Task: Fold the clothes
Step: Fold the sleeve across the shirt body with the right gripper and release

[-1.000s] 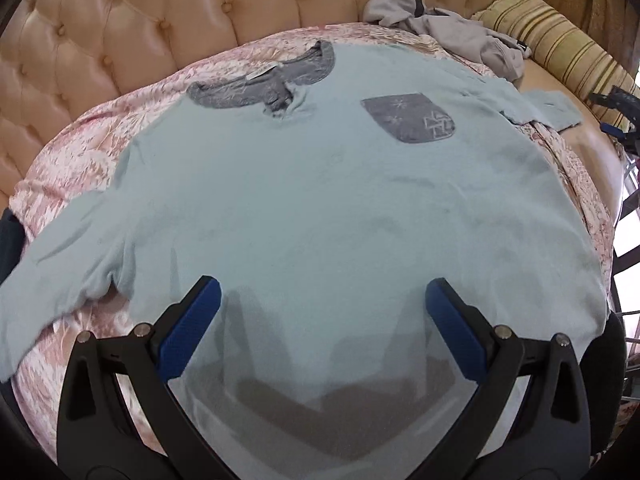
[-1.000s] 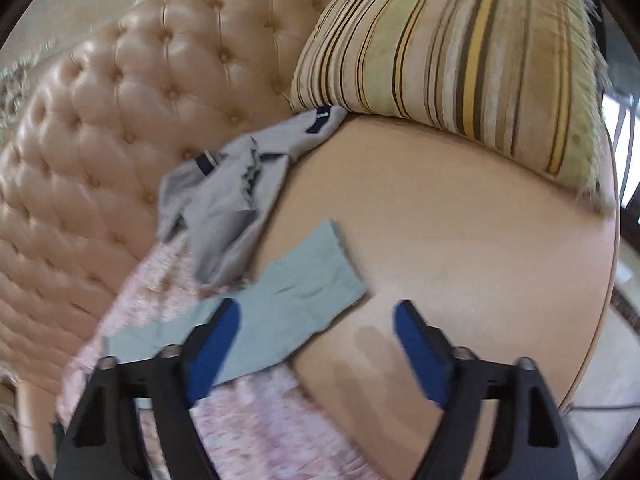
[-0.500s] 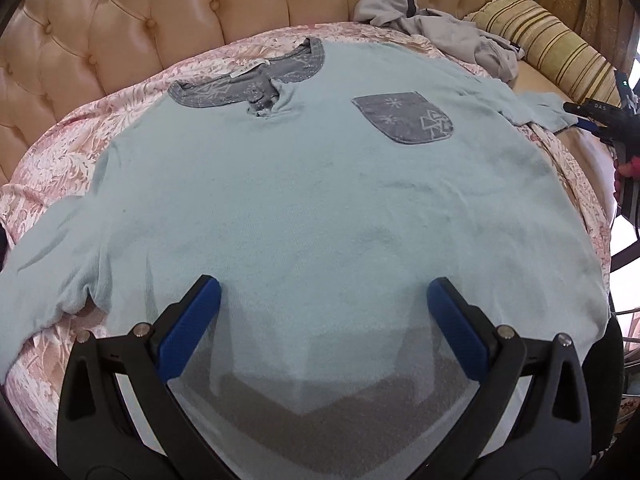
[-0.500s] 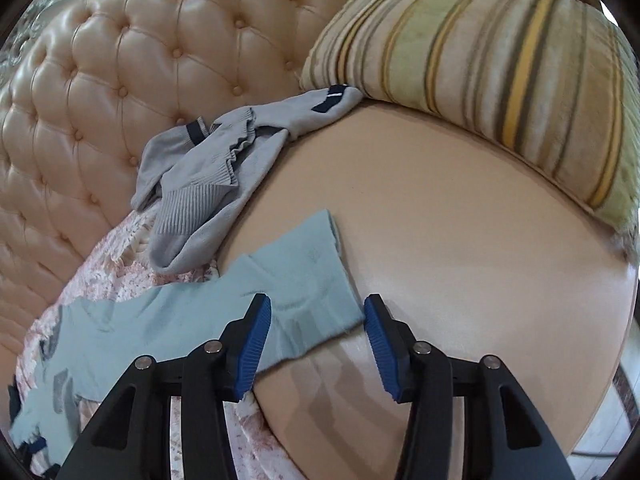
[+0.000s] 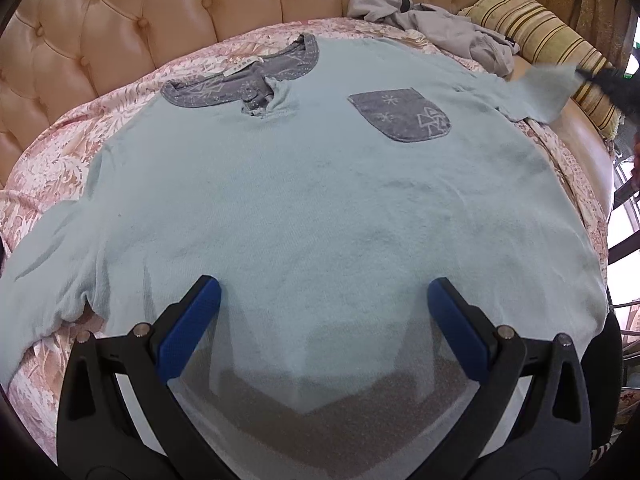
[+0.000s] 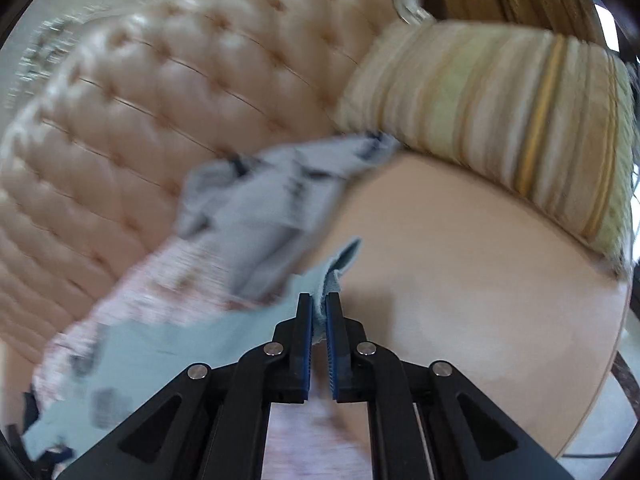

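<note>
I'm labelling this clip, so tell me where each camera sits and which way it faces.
Left wrist: on the left gripper, looking steeply down at the shirt spread on the sofa; jaws open.
Right wrist: on the right gripper, aimed across the sofa toward the cushion; jaws shut on the sleeve.
Shared: shirt, grey garment, cushion, sofa.

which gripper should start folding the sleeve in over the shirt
Right. The right gripper has its jaws shut on the sleeve, lifted off the sofa. The left gripper hovers open over the shirt hem, holding nothing.
</note>
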Motion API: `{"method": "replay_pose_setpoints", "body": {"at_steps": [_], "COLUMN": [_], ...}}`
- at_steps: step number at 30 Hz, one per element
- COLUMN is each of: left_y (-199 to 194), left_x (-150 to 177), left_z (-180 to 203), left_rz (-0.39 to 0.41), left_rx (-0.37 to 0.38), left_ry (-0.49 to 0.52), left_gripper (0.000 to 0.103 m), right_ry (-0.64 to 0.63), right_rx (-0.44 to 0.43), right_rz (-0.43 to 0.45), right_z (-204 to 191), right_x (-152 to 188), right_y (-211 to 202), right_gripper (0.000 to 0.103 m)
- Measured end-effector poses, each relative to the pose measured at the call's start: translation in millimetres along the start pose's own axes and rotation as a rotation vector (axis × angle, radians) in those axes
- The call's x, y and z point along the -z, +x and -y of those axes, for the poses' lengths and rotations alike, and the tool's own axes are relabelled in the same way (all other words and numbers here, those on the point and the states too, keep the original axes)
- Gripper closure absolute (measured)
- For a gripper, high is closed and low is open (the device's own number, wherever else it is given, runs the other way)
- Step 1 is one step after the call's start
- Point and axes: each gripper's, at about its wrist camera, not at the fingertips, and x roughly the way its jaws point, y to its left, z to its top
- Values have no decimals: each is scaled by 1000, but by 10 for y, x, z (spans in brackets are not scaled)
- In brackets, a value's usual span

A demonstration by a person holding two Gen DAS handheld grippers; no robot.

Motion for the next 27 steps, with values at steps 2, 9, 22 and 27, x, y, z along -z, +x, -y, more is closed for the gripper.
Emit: {"method": "replay_pose_setpoints", "body": {"at_steps": [2, 9, 22, 27], "left_y": [0, -332, -563, -557], "left_x": [-40, -77, 497, 563], "left_z": [-19, -291, -928, -1077], "left_rz": [-26, 1, -22, -30], "left_rx": [14, 100, -11, -21], "left_ry": [-15, -169, -239, -277], "left_gripper": [0, 0, 0, 0], "right_ry": [-35, -248, -489, -376], "right_rx": [-76, -330, -414, -513], "right_rz": [31, -12, -344, -456], "right_z": [-350, -1858, -3301, -3115], "right_x": [-45, 313, 1879, 2034], "right_y": [-153, -310, 415, 499], "right_gripper": [97, 97, 92, 90]}}
